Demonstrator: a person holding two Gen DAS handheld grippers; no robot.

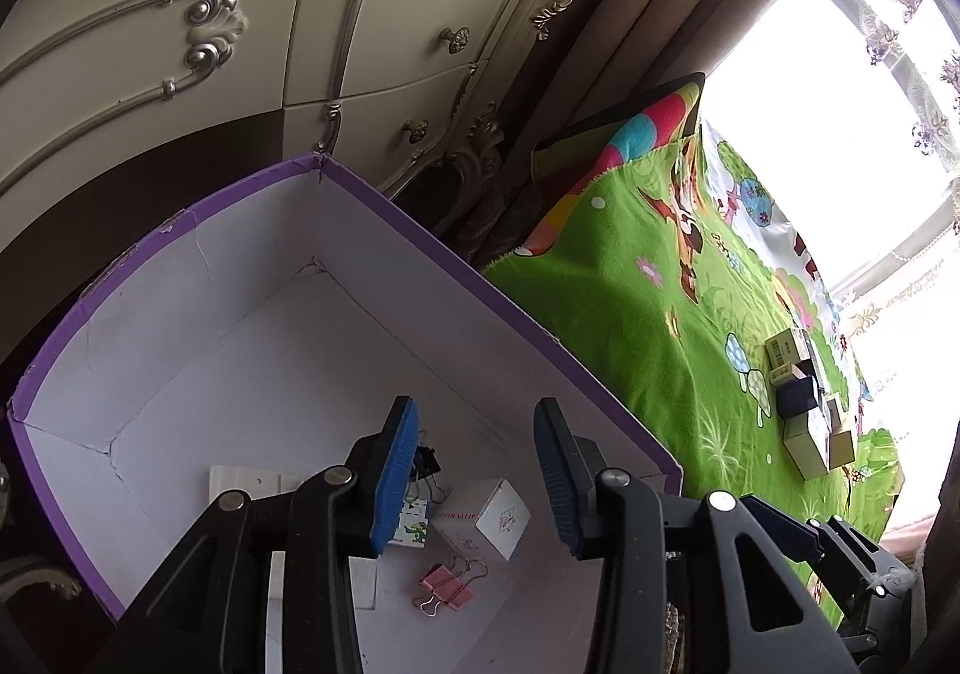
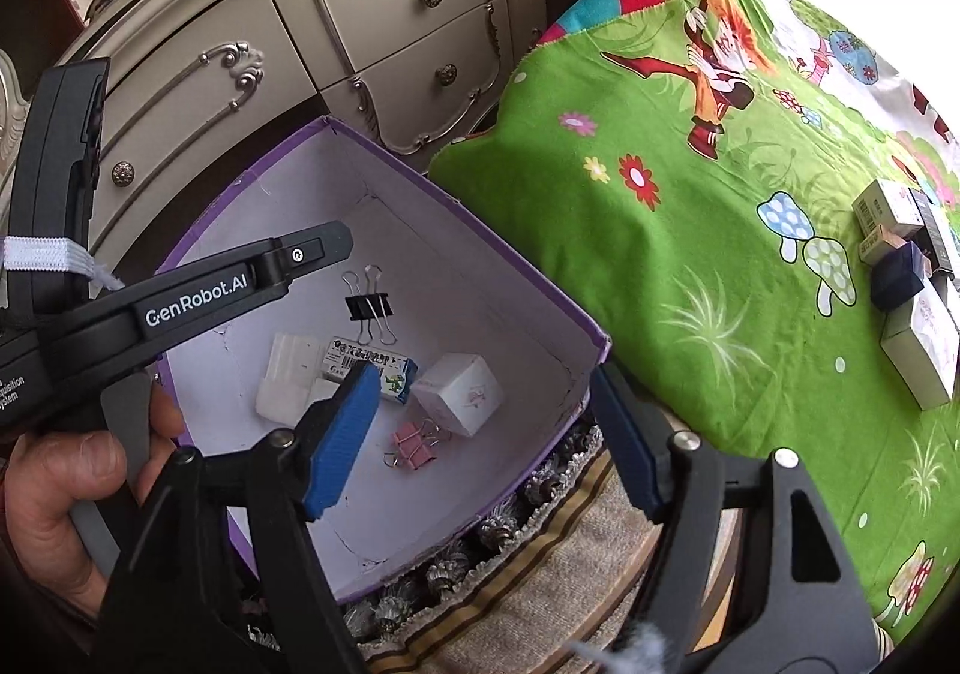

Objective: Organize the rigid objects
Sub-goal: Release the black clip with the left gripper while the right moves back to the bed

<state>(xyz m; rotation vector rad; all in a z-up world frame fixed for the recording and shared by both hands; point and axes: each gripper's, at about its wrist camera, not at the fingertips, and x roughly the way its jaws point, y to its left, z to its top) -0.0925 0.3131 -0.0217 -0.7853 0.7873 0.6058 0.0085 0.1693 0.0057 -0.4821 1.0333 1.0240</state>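
Observation:
A purple box (image 1: 420, 236) with a white inside stands open beside a green cartoon cloth (image 1: 660, 314). On its floor lie a white cube box (image 1: 483, 518), a pink binder clip (image 1: 447, 587), a black binder clip (image 1: 427, 461), a small printed box (image 2: 372, 365) and a white plastic piece (image 2: 288, 374). My left gripper (image 1: 477, 470) hangs open over the cube box, nothing between its pads. My right gripper (image 2: 480, 434) stands wide open above the box's near corner (image 2: 600, 341), also empty. Several small boxes (image 2: 906, 278) are piled on the cloth at the right.
A cream dresser (image 1: 240, 44) with metal knobs rises behind the purple box. A hand (image 2: 66, 470) holds the left tool's black arm (image 2: 198, 296). A striped fringed cloth (image 2: 540, 554) lies under the box. A bright window (image 1: 840, 104) and curtain are at the far right.

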